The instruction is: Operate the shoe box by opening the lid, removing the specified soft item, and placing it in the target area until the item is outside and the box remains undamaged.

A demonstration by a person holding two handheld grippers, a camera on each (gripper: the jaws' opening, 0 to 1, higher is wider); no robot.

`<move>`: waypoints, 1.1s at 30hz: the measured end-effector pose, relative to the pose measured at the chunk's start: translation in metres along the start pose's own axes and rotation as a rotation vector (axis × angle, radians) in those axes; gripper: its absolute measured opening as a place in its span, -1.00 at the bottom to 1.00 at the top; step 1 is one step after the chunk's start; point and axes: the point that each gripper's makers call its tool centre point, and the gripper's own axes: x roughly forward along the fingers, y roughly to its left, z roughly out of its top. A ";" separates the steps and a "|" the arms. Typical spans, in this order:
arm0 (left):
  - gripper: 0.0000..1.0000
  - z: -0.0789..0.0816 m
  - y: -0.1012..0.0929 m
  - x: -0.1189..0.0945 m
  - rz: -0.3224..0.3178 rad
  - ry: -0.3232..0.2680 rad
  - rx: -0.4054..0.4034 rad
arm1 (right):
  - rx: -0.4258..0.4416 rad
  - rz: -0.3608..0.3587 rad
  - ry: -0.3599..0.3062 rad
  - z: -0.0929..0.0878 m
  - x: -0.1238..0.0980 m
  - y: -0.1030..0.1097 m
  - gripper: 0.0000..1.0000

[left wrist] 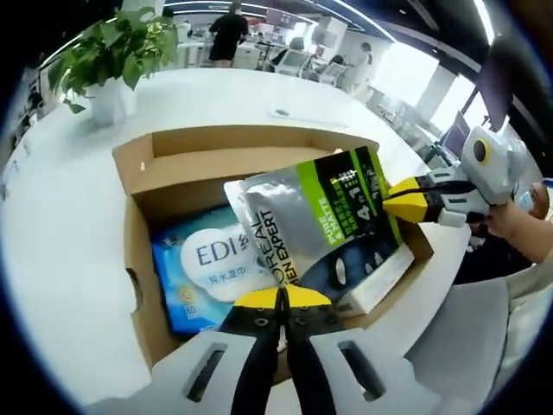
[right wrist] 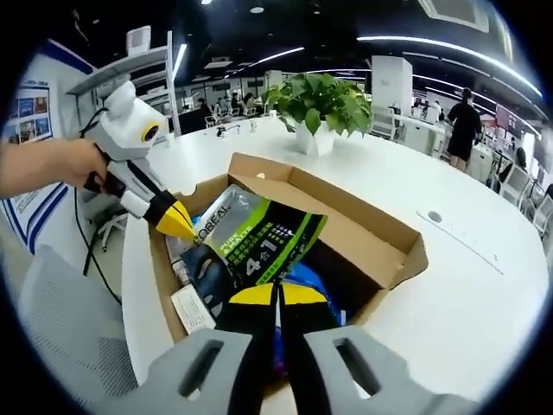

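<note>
We see an open cardboard shoe box on the white counter, its flaps standing up. A soft silver and green pouch with dark lower panels and white lettering is held above the box's inside, slightly crumpled. In the left gripper view our left tongs are together on the pouch's near edge, and the right tongs come in from the right, clamped on its far right corner. In the right gripper view the right tongs pinch the pouch over the box, the left tongs gripping its left edge. A blue wet-wipe pack lies inside; a potted plant stands far behind
</note>
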 end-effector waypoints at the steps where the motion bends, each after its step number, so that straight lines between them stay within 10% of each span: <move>1: -1.00 0.002 -0.002 -0.001 -0.002 -0.004 0.002 | 0.002 -0.001 -0.004 0.001 -0.002 0.000 -1.00; 33: -1.00 0.055 -0.103 0.025 -0.105 -0.023 0.087 | 0.105 -0.116 -0.014 -0.010 -0.096 -0.074 -1.00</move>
